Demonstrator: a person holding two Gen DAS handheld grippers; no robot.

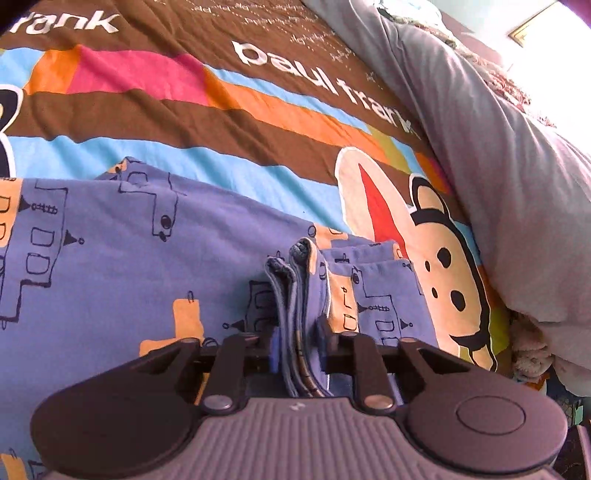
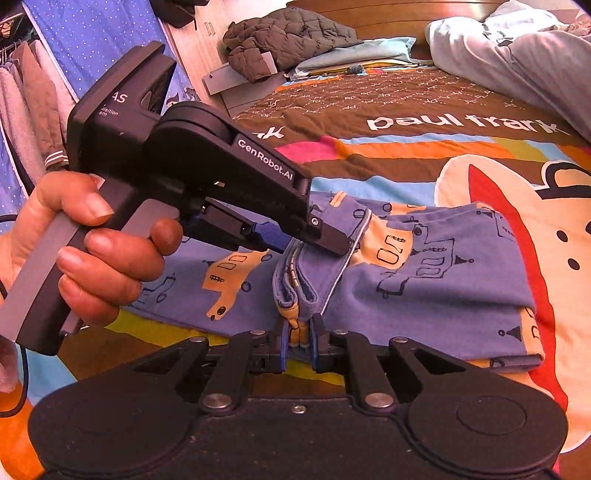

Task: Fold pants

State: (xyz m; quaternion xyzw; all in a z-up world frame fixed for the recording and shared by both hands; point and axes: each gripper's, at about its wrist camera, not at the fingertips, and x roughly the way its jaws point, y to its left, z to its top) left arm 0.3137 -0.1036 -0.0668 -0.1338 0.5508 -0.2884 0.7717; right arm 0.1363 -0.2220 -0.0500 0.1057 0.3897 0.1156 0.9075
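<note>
Blue pants (image 1: 110,258) with orange and black print lie folded over on a colourful bedspread (image 1: 221,110). My left gripper (image 1: 297,350) is shut on a bunch of the pants' layered edges, which stick up between its blue pads. In the right wrist view the pants (image 2: 443,288) stretch to the right. My right gripper (image 2: 297,345) is shut on a fold of the same edge at the near side. Just beyond it is the left gripper (image 2: 295,240), held by a hand (image 2: 92,258) and clamped on the cloth.
A grey duvet (image 1: 498,166) is heaped along the right side of the bed. A dark padded jacket (image 2: 288,37) lies at the far end by the wooden headboard (image 2: 388,18). Clothes hang at the left (image 2: 33,110).
</note>
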